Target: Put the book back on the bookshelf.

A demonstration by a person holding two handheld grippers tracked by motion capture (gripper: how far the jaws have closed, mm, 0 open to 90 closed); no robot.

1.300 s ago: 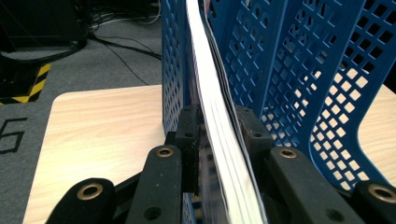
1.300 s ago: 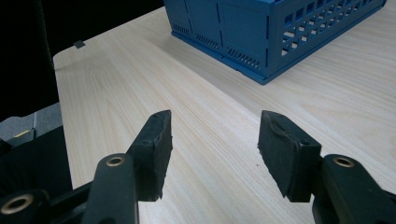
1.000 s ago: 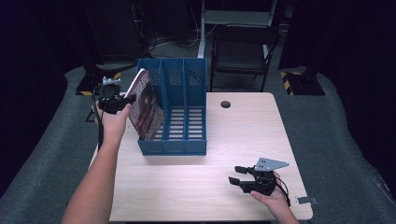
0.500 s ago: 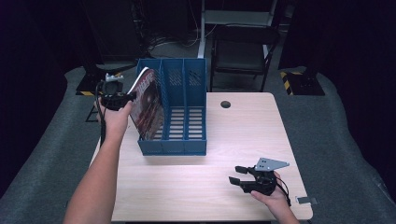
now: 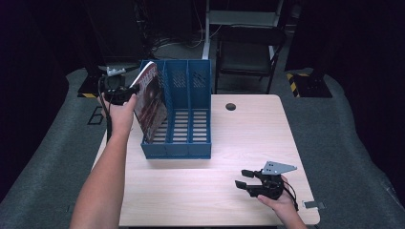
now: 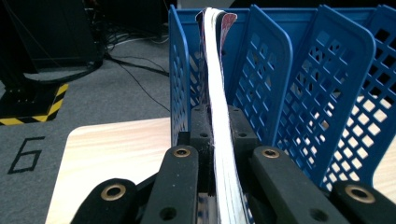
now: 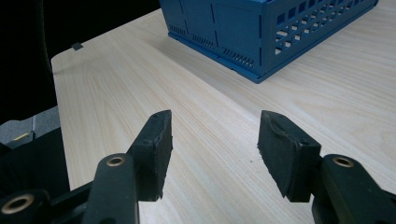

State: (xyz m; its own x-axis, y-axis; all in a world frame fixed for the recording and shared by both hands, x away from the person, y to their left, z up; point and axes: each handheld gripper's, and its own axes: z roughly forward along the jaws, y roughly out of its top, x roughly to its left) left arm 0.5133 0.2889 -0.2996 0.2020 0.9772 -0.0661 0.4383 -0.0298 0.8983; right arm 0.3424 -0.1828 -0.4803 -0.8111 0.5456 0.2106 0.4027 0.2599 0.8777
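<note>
Left gripper view: the left gripper's (image 6: pixel 219 140) 2 black jaws are pinching the white page edge of a thin, red-covered paperback magazine (image 6: pixel 218 93), one pad on each side of it, and they have just been closing onto it. The magazine stands on edge, its far end already between the walls of the leftmost of the 3 slots of the blue perforated plastic file rack (image 6: pixel 299 79).

From the high view, the magazine (image 5: pixel 150 102) leans in that leftmost slot of the rack (image 5: pixel 191 114), its top corner above the rack's rim, so I judge the filing as nearly done: what is left is to seat the magazine fully and let go.

In the right gripper view, the right gripper's (image 7: pixel 212 149) jaws stand spread with nothing between them, low over the pale wooden worktop (image 7: pixel 140 84), well in front of the rack and to its right.
</note>
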